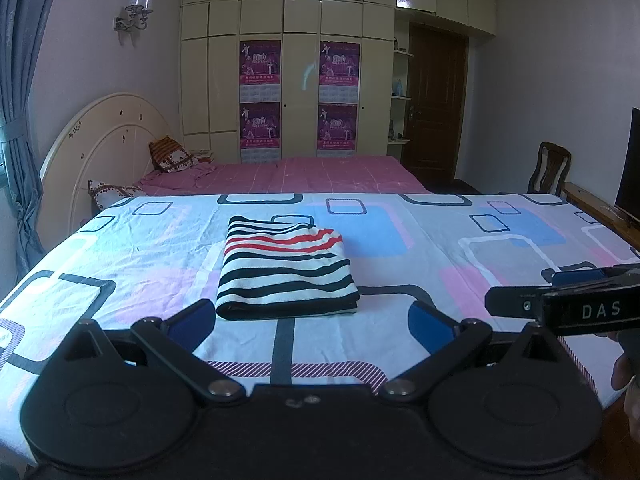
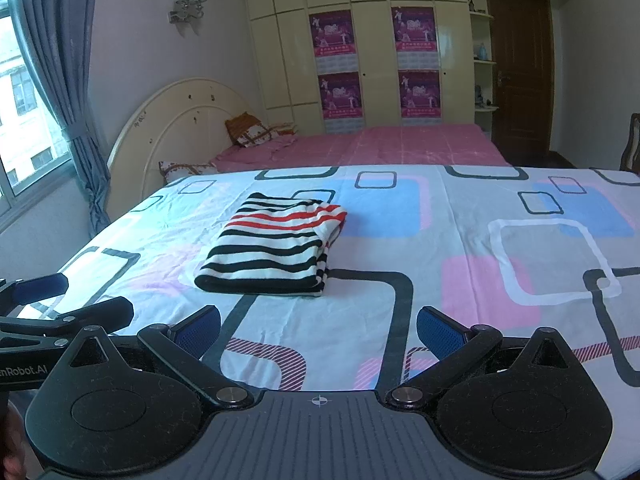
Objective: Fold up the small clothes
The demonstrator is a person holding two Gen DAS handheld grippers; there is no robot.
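Note:
A small striped garment point(image 1: 286, 268), white with black and red stripes, lies folded into a neat rectangle on the patterned sheet point(image 1: 400, 248). It also shows in the right wrist view point(image 2: 276, 244). My left gripper point(image 1: 312, 326) is open and empty, just short of the garment's near edge. My right gripper point(image 2: 318, 332) is open and empty, a little nearer than the garment and to its right. The right gripper also shows at the right edge of the left wrist view point(image 1: 568, 296), and the left gripper at the left edge of the right wrist view point(image 2: 60, 304).
The sheet covers a table with its front edge right under the grippers. Behind it stands a bed with a pink cover point(image 1: 288, 174), a cream headboard point(image 1: 104, 136) and pillows. A wardrobe point(image 1: 288, 80), a door point(image 1: 436, 100) and a chair point(image 1: 550, 168) stand beyond.

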